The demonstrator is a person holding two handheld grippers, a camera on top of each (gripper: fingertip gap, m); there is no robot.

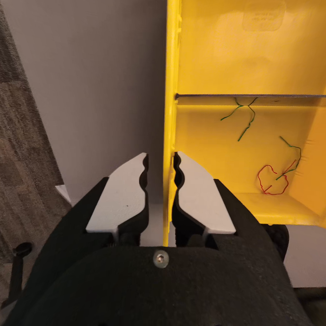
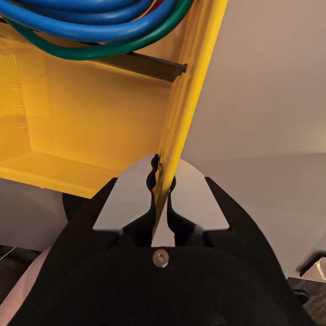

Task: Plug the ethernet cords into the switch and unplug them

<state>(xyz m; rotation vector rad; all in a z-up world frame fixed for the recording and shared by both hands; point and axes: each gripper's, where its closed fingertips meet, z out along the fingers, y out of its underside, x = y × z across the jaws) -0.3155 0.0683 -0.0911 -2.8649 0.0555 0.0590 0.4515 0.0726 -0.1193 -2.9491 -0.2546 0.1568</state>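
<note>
While no cord is plugged, the yellow bin (image 1: pixel 247 70) is straddled at opposite walls.
Right gripper (image 2: pixel 163 173) is closed on a thin, glossy plastic wall; left gripper (image 1: pixel 160 155) is parted around the other wall, one finger touching. Smooth, round blue and green ethernet cords (image 2: pixel 88 26) are coiled inside; no switch is visible.

Smooth glossy yellow plastic bin (image 1: pixel 229 61), glossy rubbery blue cords (image 2: pixel 88 26)

A white tabletop (image 1: pixel 109 88) carries a yellow plastic bin (image 1: pixel 247 61), which stands on its right part. The bin's left wall runs from near to far. Grey carpet (image 1: pixel 17 141) shows far left.
</note>
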